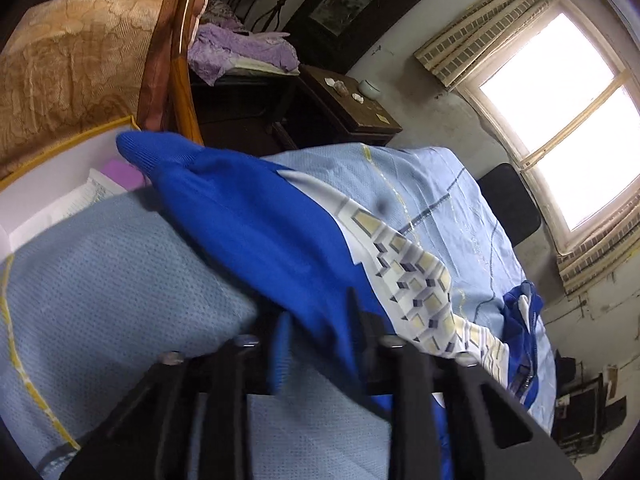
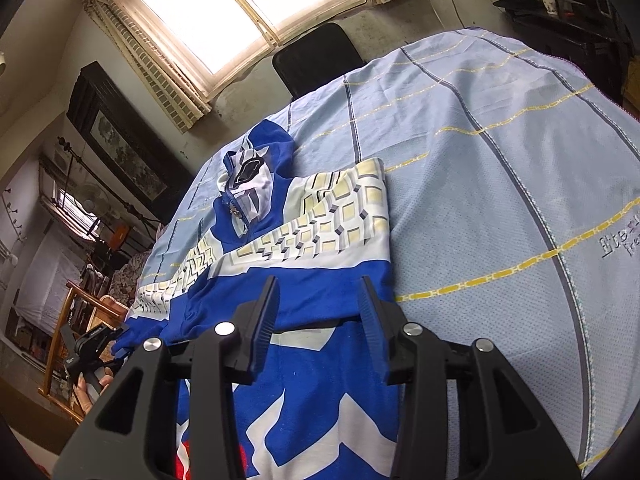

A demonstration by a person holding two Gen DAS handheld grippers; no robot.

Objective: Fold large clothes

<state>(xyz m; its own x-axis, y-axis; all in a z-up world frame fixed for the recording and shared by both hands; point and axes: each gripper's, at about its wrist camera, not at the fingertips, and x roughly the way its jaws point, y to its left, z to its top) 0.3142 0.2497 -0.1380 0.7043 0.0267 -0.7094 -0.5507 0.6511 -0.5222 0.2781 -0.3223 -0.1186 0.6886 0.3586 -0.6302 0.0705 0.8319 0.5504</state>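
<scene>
— Starting with the left wrist view: left gripper [image 1: 320, 320] tilted, with blue fabric of the jacket [image 1: 256, 216] running between and over its fingers; looks pinched on the sleeve, though blurred there.

— Clenched on it, then?

— Seems grasping the sleeve, yes. Sleeve stretched away toward the far left edge of the bed, ribbed cuff [image 1: 148, 148] hanging just past that edge. White band with yellow and grey squares along its right side. Collar and zip bunched near the right edge. All of it lying on the light blue bedsheet [image 1: 120, 272] with yellow lines. Beyond: wooden chair frame [image 1: 180, 60], purple cloth [image 1: 240, 50], dark side table [image 1: 340, 108], window [image 1: 560, 120].

— And from the right wrist?

— Right gripper [image 2: 320, 308] released, fingers [image 2: 266, 316] spread apart, hovering over the jacket's blue lower part near the near edge of the bed. Nothing between them. Jacket [image 2: 312, 392] spread along the left half of the bedsheet [image 2: 500, 208], hood [image 2: 250, 172] toward the far edge, patterned sleeve folded across the chest. Left gripper [image 2: 94, 344] small at the left edge, at the cuff.
</scene>
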